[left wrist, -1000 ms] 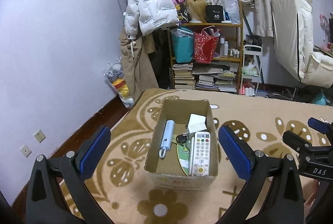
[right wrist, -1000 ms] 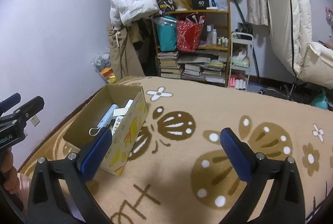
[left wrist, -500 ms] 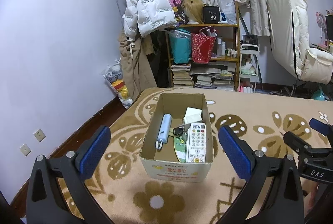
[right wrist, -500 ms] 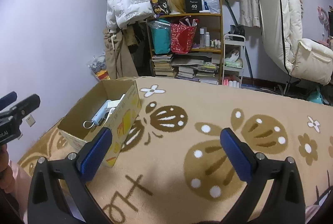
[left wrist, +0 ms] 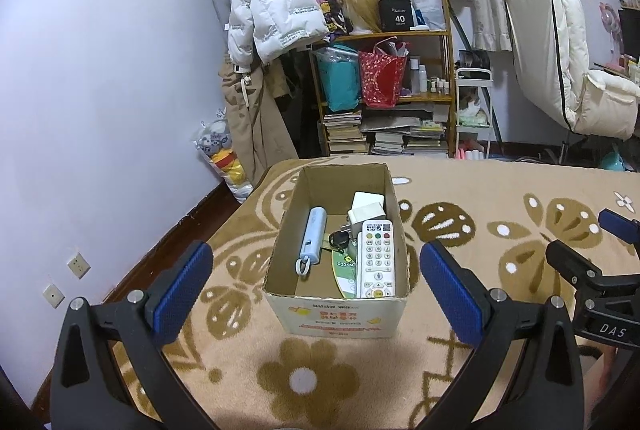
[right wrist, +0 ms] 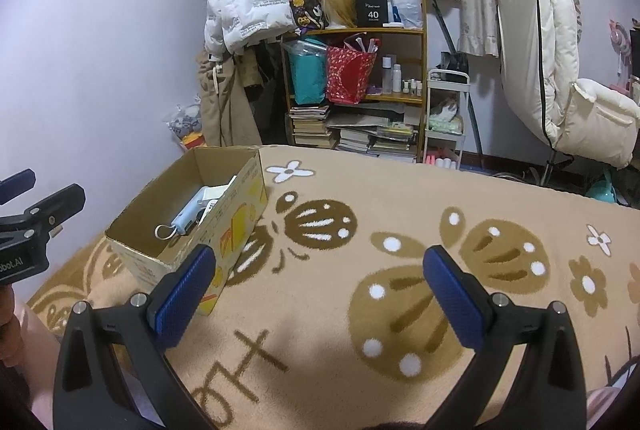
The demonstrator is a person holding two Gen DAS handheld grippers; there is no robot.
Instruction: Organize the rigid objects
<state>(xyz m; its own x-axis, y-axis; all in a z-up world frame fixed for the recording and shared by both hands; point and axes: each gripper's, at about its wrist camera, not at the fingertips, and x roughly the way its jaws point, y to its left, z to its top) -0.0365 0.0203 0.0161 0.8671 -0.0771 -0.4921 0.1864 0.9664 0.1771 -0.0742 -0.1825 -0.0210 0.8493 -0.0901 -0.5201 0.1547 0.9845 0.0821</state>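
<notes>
Left wrist view looks down on an open brown cardboard box (left wrist: 340, 304) standing at the centre of the frame on a beige blanket with brown flower and butterfly patterns (left wrist: 500, 198). Inside the box, a pale blue cylindrical power bank with a wrist loop (left wrist: 311, 240) lies along the left side, a white remote control with coloured buttons (left wrist: 375, 259) lies along the right side, a white square charger block (left wrist: 366, 209) sits toward the far end, and a black key fob (left wrist: 339, 240) rests between the power bank and the remote, beside a round green card (left wrist: 345, 272). The left gripper (left wrist: 316, 288) hangs near the lower edge of the frame with its blue-padded fingers (left wrist: 182, 282) spread wide on either side of the box, grasping nothing. At the right edge, the right gripper (left wrist: 592, 246) shows from the side, apart from the box. Right wrist view places the box at centre left, with the right gripper (right wrist: 318, 296) released, its blue pads (right wrist: 452, 294) well apart above bare blanket. A wooden shelf of books and bags (right wrist: 360, 90) and a white puffer jacket (right wrist: 240, 6) stand in the upper part of the frame.
</notes>
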